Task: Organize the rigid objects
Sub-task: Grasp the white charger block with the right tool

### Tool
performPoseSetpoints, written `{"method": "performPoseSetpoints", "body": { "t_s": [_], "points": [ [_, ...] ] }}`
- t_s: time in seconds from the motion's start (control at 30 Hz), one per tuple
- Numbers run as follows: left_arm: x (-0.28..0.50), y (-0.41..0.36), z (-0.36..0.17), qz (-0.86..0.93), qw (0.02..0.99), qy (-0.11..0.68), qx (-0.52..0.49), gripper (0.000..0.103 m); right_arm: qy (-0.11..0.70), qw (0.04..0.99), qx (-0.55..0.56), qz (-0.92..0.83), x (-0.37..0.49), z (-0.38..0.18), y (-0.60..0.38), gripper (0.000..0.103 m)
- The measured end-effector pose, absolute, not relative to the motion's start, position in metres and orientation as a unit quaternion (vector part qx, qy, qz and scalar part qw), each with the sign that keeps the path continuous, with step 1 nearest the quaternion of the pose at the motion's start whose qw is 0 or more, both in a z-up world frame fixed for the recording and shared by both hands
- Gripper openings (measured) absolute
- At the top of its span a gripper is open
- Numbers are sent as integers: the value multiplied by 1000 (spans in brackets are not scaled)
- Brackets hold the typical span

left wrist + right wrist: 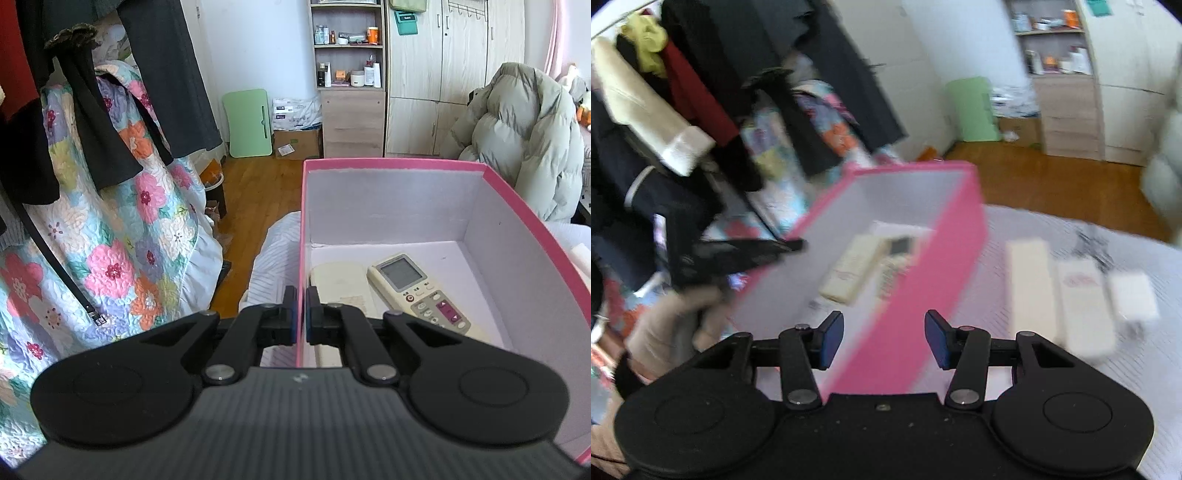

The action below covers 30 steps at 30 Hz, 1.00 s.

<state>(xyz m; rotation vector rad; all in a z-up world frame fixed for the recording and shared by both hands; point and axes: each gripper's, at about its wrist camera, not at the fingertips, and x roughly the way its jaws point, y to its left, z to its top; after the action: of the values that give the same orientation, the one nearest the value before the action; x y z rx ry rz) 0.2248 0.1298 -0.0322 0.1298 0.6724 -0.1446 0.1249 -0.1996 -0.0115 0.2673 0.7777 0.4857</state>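
Observation:
A pink box (391, 162) with a white inside stands on the bed. Two remotes lie in it: a cream one (340, 284) face down and one with a screen (417, 295) face up. My left gripper (301, 297) is shut on the box's left wall. In the blurred right wrist view my right gripper (884, 325) hangs open over the box's (923, 295) near right wall, with nothing pressed between its pads. Both remotes (849, 273) show inside. Three more pale remotes (1030, 288) (1084, 306) (1132, 299) lie side by side on the bed to the right of the box.
The left gripper (757, 251) and a gloved hand (665, 332) appear at the box's left side. Hanging clothes and a floral quilt (122, 240) crowd the left. A puffy coat (528, 136), wardrobe and shelf (347, 74) stand beyond the wooden floor (255, 192).

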Motion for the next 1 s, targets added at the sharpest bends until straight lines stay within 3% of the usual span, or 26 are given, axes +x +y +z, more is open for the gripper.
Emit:
{"method": "performPoseSetpoints", "body": {
  "t_s": [0.4, 0.6, 0.83, 0.9, 1.0],
  "points": [
    [224, 128, -33, -68, 938, 332, 69, 4, 423, 893, -33, 150, 116, -67, -204, 53],
    [224, 129, -32, -69, 938, 332, 65, 4, 406, 894, -52, 180, 120, -69, -199, 53],
    [227, 129, -33, -71, 938, 334, 66, 4, 440, 870, -118, 192, 140, -79, -182, 54],
    [227, 129, -33, -71, 938, 334, 67, 4, 436, 871, -121, 190, 145, -78, -180, 46],
    [227, 130, -33, -72, 938, 334, 65, 4, 444, 873, -69, 190, 156, -76, -190, 46]
  ]
}}
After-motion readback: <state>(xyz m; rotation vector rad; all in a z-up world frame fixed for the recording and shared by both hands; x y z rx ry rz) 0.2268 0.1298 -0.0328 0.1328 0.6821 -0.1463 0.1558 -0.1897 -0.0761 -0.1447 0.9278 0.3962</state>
